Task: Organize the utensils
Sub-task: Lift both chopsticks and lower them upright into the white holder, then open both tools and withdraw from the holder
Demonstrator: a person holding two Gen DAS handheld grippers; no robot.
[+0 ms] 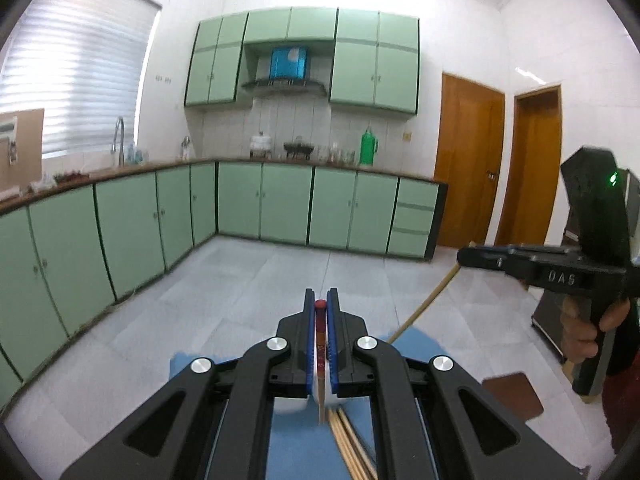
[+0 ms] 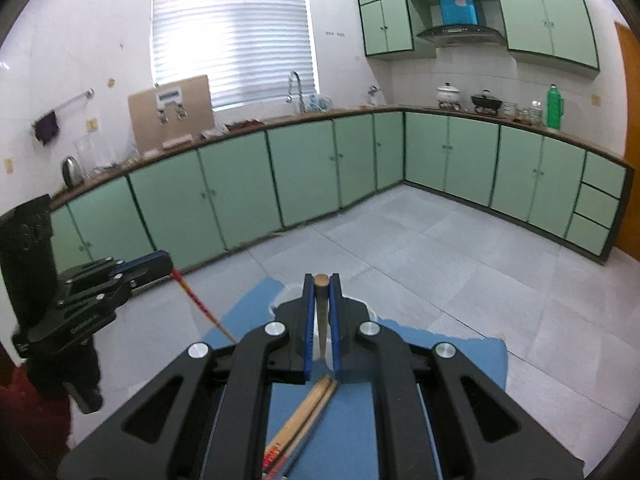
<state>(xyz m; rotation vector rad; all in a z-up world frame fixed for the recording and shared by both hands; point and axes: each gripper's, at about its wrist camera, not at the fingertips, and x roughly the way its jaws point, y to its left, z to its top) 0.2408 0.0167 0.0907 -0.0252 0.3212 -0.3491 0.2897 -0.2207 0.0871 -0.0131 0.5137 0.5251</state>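
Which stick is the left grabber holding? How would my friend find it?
Find the blue mat low in the left wrist view, then the black left gripper above it. Pinched between its blue pads is a chopstick with a red patterned top; the loose chopsticks on the mat look plain wood.

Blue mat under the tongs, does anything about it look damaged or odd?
Yes. The blue mat has a ragged, torn-looking far edge in the right wrist view. Several chopsticks lie loose across it, not bundled.
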